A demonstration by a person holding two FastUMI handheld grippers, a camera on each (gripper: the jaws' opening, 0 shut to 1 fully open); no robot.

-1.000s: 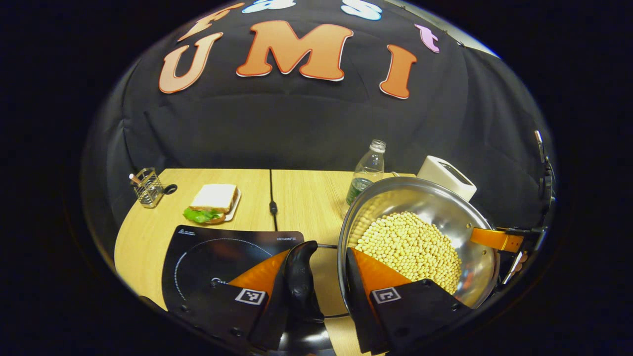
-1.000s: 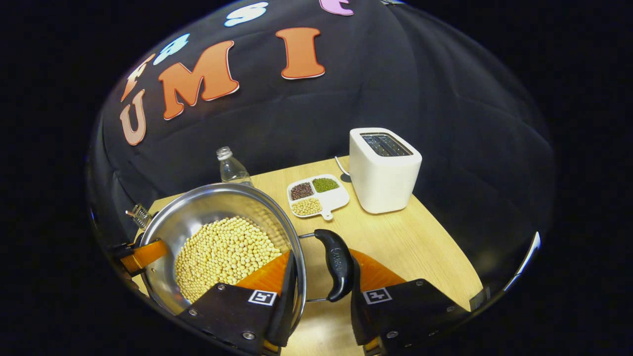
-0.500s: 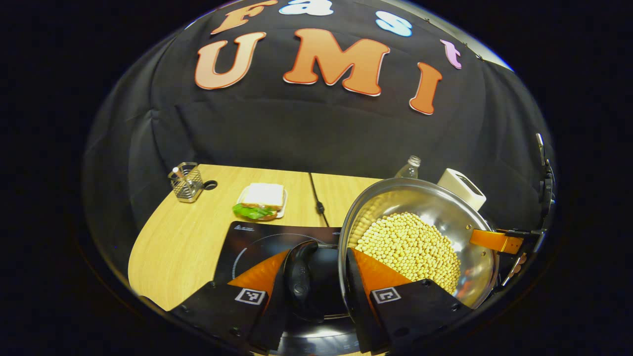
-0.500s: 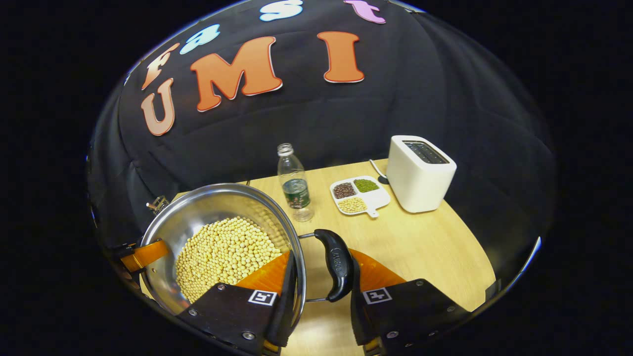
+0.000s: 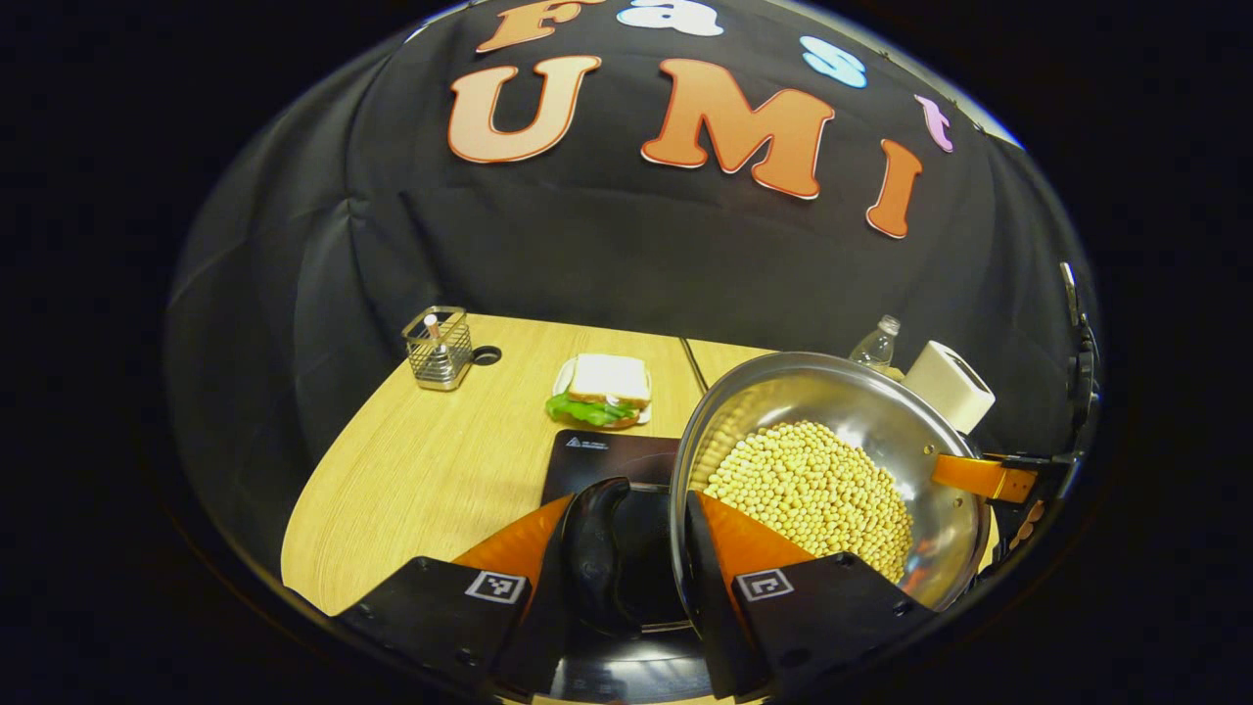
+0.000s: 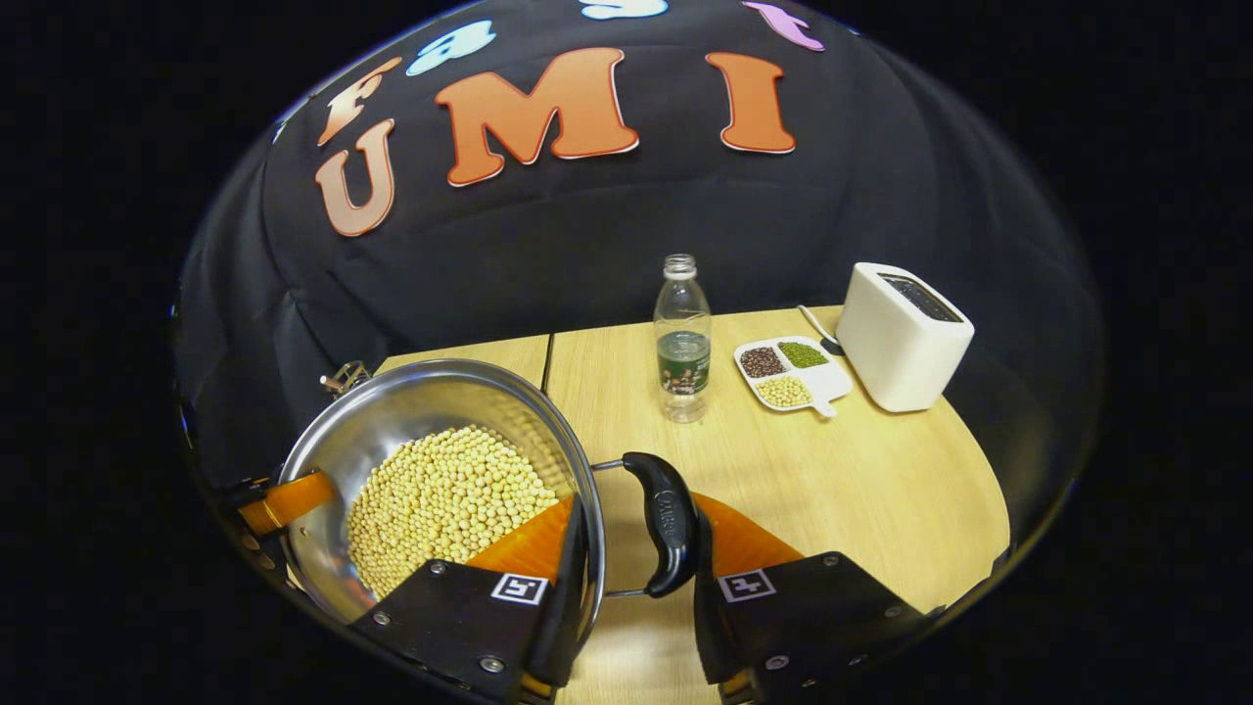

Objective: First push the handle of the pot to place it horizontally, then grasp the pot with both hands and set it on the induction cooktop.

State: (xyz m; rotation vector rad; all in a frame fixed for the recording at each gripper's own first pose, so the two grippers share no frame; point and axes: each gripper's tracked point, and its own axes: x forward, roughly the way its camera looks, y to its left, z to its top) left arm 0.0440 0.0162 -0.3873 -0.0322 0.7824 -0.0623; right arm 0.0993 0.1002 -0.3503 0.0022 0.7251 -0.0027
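A steel pot full of soybeans hangs in the air between both grippers, partly above the black induction cooktop. My left gripper is shut on the pot's left black handle, one finger inside the rim and one outside the handle. In the right gripper view, the right gripper clamps the other black handle and the pot wall the same way. Each view shows the opposite gripper's finger inside the far rim.
A sandwich on a plate, a wire holder and a cable lie behind the cooktop. A water bottle, a divided bean tray and a white toaster stand at the right on the wooden table.
Both grippers have carried the pot leftward across the table, so it is over the cooktop. The bottle, tray and toaster have fallen away to the right. Both grips are unchanged.
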